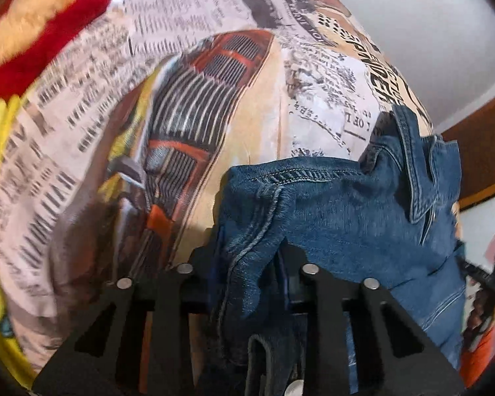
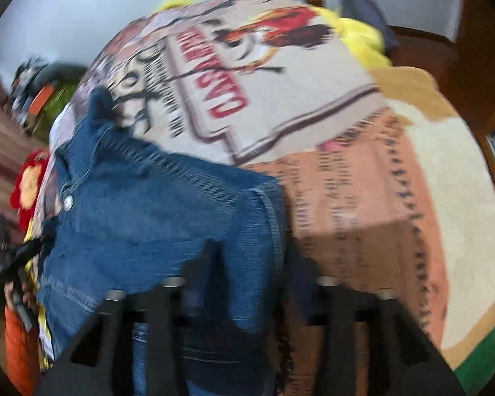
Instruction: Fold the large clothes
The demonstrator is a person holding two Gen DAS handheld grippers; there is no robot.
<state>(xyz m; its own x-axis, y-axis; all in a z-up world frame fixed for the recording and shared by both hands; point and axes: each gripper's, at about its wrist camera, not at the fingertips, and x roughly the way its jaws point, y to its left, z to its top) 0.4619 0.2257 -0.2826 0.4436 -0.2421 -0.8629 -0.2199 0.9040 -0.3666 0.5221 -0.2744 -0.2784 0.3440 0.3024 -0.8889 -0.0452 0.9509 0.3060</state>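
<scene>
Each gripper clamps a bunch of the jeans (image 1: 330, 204): left gripper (image 1: 247, 283), right gripper (image 2: 247, 280), lifting the waist end over the bed (image 1: 214, 105) for folding.

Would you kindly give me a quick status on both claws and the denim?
Left claw shut on denim garment. Right claw shut on its other edge. Garment bunched on printed bedspread. Red plush toy nearby, clear.

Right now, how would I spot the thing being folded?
Find the bed's newspaper-print cover. On it lies a blue denim garment, pinched by both grippers. It is the only plain blue piece, with pale seams and a metal snap, unlike the red plush toy.
</scene>
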